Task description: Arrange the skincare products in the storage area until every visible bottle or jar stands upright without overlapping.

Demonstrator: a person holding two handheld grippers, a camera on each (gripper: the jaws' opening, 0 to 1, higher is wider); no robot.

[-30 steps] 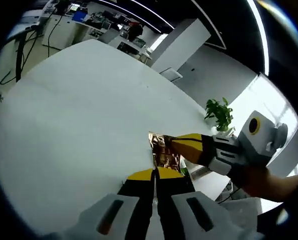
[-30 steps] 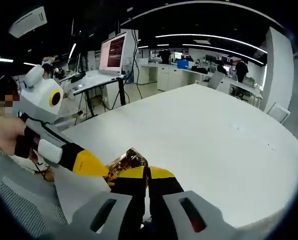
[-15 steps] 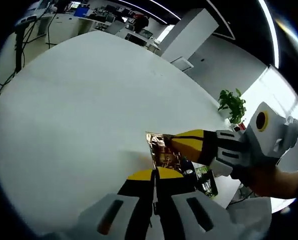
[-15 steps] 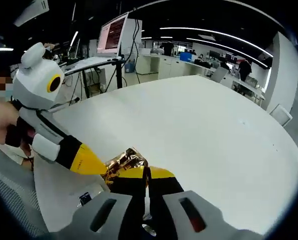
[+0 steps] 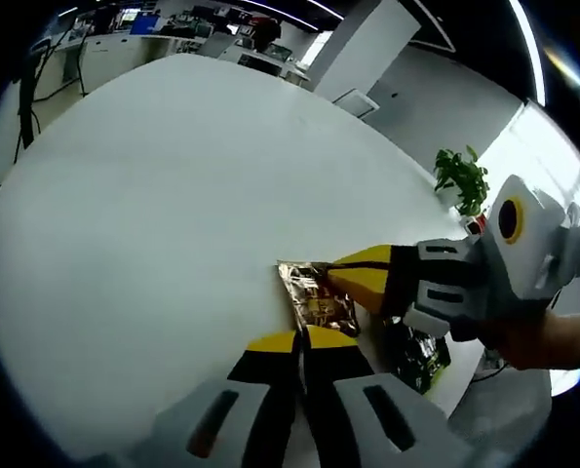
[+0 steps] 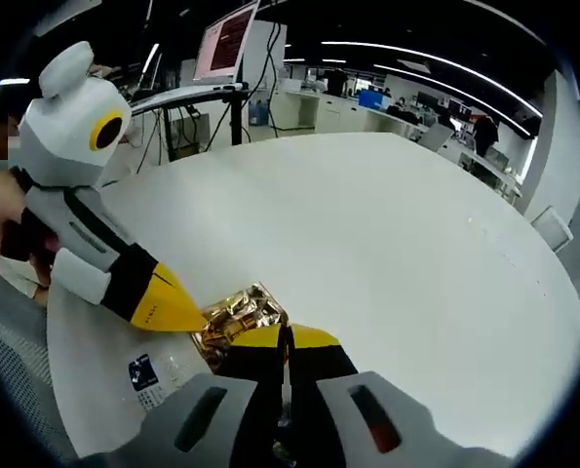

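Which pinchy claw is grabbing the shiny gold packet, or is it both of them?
Both. The left gripper and the right gripper are each shut on the shiny gold packet, pinching it from opposite sides over the white table.

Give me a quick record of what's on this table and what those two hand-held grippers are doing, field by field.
Surface: white table, mostly bare
Held item: crinkled gold foil packet, seen also in the right gripper view
Left hand-held gripper: jaws closed on the packet's near edge
Right hand-held gripper: jaws closed on the same packet, meeting the left at an angle
Also nearby: small printed sachet on the table edge; potted plant beyond the table
Bottles or jars: none identifiable
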